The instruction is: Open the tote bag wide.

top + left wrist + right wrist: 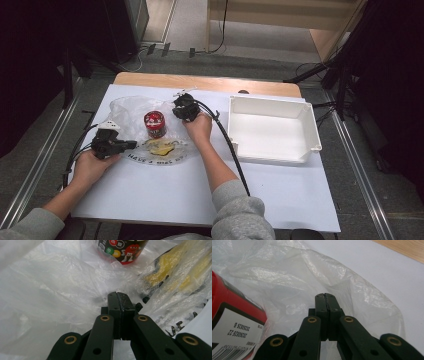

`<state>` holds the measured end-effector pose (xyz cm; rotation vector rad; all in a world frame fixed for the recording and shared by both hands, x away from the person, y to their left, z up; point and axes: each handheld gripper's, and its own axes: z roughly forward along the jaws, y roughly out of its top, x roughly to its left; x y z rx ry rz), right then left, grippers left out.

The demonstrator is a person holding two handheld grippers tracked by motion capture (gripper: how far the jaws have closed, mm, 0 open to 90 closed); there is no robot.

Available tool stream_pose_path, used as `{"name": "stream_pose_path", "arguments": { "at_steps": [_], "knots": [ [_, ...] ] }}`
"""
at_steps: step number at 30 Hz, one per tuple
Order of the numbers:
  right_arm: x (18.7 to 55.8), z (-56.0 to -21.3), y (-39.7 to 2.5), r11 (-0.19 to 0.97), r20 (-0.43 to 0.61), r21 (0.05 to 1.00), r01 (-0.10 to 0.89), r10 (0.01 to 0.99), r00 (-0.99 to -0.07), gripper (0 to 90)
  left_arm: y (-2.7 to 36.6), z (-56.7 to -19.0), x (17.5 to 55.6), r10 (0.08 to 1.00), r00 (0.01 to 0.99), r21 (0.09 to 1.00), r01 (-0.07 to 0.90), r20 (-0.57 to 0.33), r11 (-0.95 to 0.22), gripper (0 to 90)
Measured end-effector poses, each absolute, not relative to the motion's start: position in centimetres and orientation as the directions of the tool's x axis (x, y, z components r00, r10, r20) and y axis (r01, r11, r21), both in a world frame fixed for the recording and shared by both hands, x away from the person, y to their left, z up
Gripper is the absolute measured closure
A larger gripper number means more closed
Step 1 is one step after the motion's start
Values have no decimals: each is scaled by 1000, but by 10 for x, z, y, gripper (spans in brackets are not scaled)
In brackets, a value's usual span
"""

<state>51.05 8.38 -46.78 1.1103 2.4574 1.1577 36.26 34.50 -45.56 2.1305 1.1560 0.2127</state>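
the clear plastic bag (131, 117) lies flat and crumpled on the white table sheet (200, 190), well to the left of the white plastic bin (272, 129). inside the bag, a red m&m's candy tub (155, 124) stands upright near its middle, and a yellow packet (161, 147) lies just in front of the tub, towards the person. black printed lettering runs along the bag's near edge, in front of the yellow packet.

the left gripper (129, 145) sits at the bag's near-left edge, left of the yellow packet. in the left gripper view its jaws are pressed tight together, with the bag's film bunched around the tips; whether a fold is pinched between them cannot be told. beyond the tips, the tub (121, 250) stands at the top of that view and the yellow packet (175, 272) lies to the upper right.

the right gripper (181, 104) is at the bag's far-right edge, just right of the tub and behind it. in the right gripper view its jaws are likewise clamped together, the bag's film (312, 277) rising behind them and the tub (233, 317) close on the left, its label showing a barcode.

the bin lies open side up, apart from the bag and both hands. a strip of bare wooden tabletop (210, 81) shows beyond the bag.
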Motion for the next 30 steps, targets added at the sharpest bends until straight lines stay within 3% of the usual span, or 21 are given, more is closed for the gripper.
{"name": "stream_pose_path", "arguments": {
  "at_steps": [8, 30],
  "knots": [
    [514, -473, 87, 379, 162, 735, 562, 706, -689, 900, 350, -456, 353, 781, 598, 641, 675, -183, -366, 900],
    [528, -474, 75, 365, 82, 752, 549, 774, -628, 900, 357, -454, 329, 764, 619, 625, 673, -184, -395, 900]
  ]
}}
